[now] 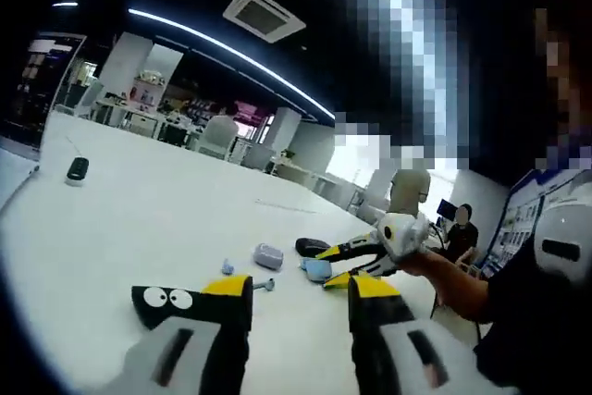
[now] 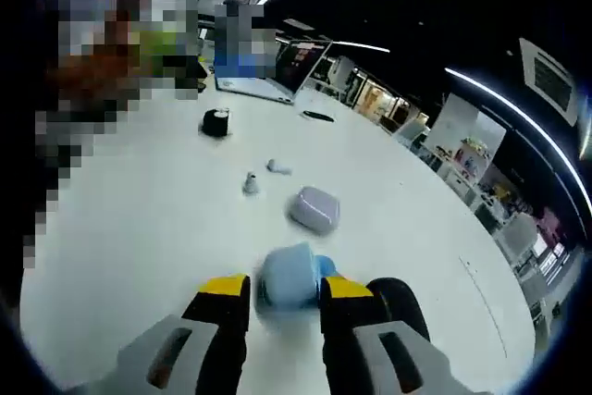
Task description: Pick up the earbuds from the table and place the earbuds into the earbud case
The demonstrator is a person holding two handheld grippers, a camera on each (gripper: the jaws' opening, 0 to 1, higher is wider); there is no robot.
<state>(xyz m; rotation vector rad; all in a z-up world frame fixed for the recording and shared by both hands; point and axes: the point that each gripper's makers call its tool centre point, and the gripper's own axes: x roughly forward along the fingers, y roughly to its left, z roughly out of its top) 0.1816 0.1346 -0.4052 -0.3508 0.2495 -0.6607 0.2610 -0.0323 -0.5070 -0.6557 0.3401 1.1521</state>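
— So, left gripper view first?
— The left gripper point(image 1: 301, 298) hangs open, empty, short of an earbud point(image 1: 265, 285) lying beside the grey case point(image 1: 268, 255) on the tabletop point(image 1: 139, 219).
— Right gripper view?
— The right gripper point(image 2: 285, 295) brackets a blue case point(image 2: 291, 277); whether it grips is unclear. Two earbuds point(image 2: 251, 184) lie beyond the grey case. A nudge could scatter them.
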